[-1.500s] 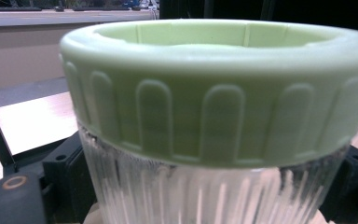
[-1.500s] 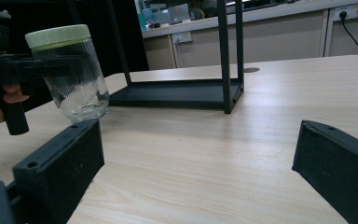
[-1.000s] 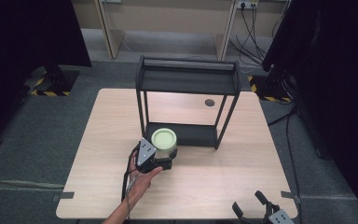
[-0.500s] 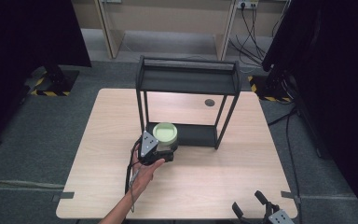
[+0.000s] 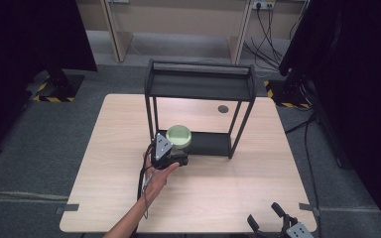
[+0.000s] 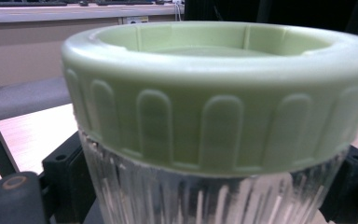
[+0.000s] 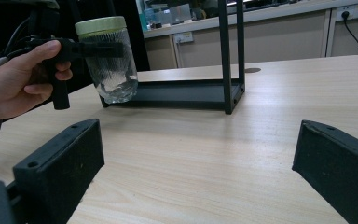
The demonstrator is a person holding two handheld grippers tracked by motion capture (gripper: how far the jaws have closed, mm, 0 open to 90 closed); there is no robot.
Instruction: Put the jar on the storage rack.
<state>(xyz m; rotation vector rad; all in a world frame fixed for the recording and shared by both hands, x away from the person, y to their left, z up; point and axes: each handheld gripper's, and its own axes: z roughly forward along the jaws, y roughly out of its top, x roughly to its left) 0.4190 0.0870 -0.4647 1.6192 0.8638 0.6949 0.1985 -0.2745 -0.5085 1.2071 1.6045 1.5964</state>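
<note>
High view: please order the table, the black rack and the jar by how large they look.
1. Table, the largest.
2. Black rack, clearly smaller than the table.
3. Jar, the smallest, held by the left gripper at the rack's lower shelf.

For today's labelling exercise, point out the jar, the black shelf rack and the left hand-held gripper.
jar [image 7: 111,70], right gripper view, on its ribbed glass body.
black shelf rack [image 5: 201,85], high view, on its top shelf.
left hand-held gripper [image 5: 177,154], high view, at the jaws gripping the jar.
</note>
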